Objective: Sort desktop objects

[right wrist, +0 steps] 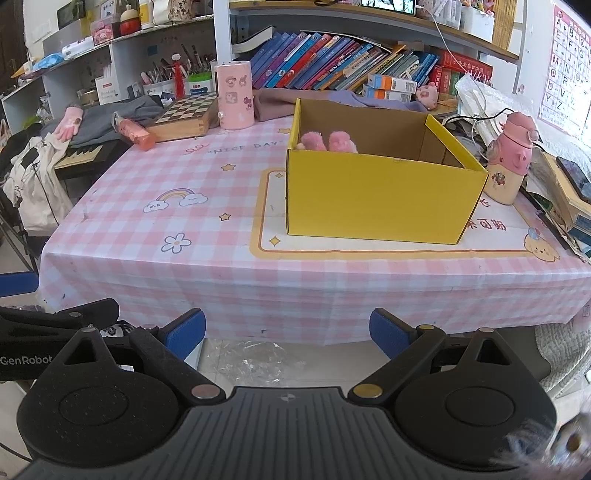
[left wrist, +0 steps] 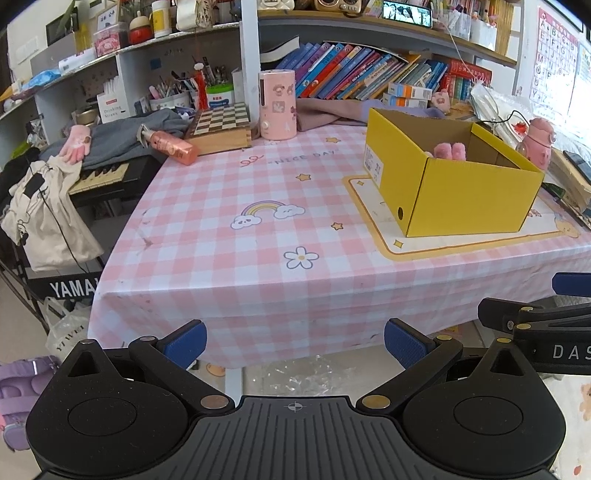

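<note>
Yellow box (right wrist: 380,199), open-topped, cardboard-brown inside, holds fluffy pink slippers (right wrist: 328,142).

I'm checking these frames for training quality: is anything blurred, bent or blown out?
Left wrist view: fisheye bends the shelf and the table edge; the far right edge is washed out by daylight; the yellow box is sharp. Right wrist view: the same bending, plus a blurred grey smear in the bottom right corner.
</note>
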`<state>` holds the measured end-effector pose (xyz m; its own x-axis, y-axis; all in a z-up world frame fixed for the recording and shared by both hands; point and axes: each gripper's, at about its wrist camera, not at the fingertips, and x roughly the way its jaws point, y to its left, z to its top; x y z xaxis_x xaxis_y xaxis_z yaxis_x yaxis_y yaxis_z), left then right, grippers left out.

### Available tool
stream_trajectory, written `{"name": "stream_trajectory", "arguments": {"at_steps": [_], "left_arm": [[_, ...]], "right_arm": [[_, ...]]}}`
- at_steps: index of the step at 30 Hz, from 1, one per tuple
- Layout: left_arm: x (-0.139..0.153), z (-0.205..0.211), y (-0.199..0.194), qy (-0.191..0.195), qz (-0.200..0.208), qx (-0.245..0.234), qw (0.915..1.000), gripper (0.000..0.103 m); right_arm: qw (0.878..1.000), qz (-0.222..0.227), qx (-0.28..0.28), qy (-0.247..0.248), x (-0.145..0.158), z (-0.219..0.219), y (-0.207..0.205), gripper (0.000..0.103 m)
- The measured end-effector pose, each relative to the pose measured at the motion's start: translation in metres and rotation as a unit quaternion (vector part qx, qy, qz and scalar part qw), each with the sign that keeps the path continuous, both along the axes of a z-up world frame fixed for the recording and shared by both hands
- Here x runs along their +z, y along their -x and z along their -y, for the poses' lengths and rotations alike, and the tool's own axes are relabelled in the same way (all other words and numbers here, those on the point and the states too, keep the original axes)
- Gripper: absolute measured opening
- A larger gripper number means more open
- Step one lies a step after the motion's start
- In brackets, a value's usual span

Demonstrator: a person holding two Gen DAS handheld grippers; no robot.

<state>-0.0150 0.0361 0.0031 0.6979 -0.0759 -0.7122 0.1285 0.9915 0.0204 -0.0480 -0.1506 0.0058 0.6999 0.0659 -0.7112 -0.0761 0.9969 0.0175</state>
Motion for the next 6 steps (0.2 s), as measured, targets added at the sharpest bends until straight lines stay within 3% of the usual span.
{"name": "stream_trajectory", "arguments": {"at_steps": [6], "left_arm": [[-0.0010,-0.0015,-0.0029,0.002,-0.002,0.001,1.0000,0.103]], "right_arm": [[1.000,-0.003,0.001,0.001,-0.0006,-0.0014,-0.0028,0.096]]}}
